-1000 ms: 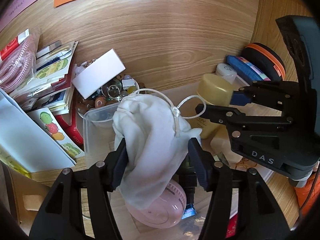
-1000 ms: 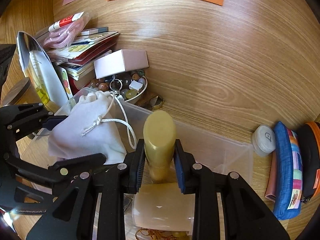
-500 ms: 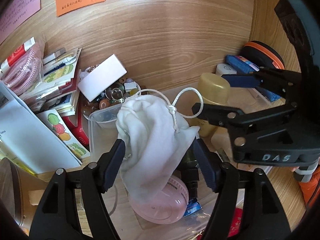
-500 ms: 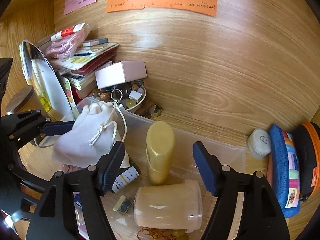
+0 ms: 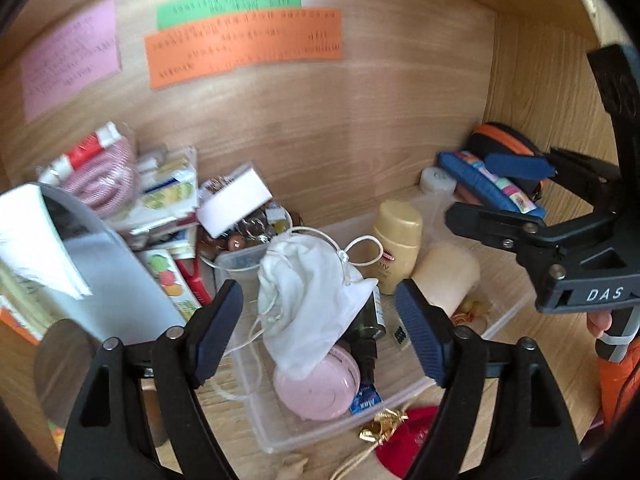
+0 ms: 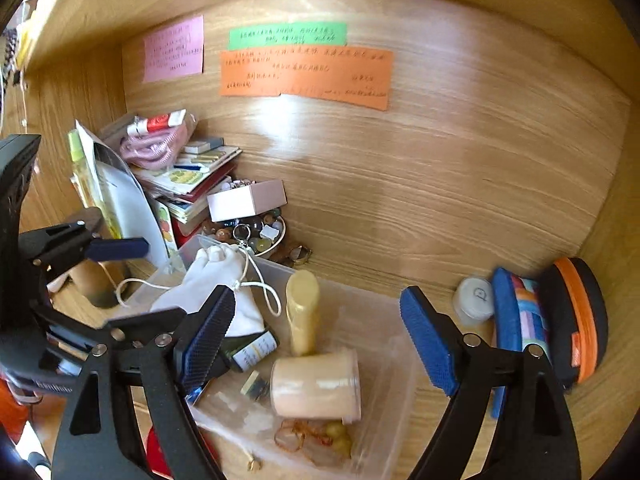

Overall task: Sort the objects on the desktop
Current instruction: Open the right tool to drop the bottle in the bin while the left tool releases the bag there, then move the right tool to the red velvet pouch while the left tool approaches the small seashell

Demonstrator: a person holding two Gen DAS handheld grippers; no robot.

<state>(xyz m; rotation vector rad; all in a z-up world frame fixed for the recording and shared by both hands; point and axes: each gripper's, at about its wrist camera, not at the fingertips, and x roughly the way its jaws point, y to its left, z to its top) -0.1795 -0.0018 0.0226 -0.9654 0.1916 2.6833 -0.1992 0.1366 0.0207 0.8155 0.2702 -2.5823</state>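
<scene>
A clear plastic bin (image 5: 276, 438) (image 6: 390, 364) stands on the wooden desk. In it a white drawstring pouch (image 5: 312, 300) (image 6: 216, 284) lies over a pink round case (image 5: 316, 388). My left gripper (image 5: 318, 312) hangs above the pouch with its jaws opening, and the pads do not touch the cloth. A yellow bottle (image 5: 398, 240) (image 6: 302, 312) stands upright in the bin beside a cream jar (image 5: 448, 276) (image 6: 316, 388) lying on its side. My right gripper (image 6: 318, 316) is above the bottle, jaws opening, with clear gaps on both sides.
A stack of booklets (image 6: 192, 176), a bowl of beads (image 6: 256, 236) under a white box (image 6: 246, 200) and a mirror (image 5: 92, 264) crowd the left. A blue pencil case (image 6: 516, 320), a black-and-orange pouch (image 6: 576, 316) and a small white jar (image 6: 474, 298) sit on the right. A red pouch (image 5: 404, 436) lies before the bin.
Both grippers have opened wide and drawn back and up. The left let go of the white pouch and the right let go of the yellow bottle; both now rest in the bin.
</scene>
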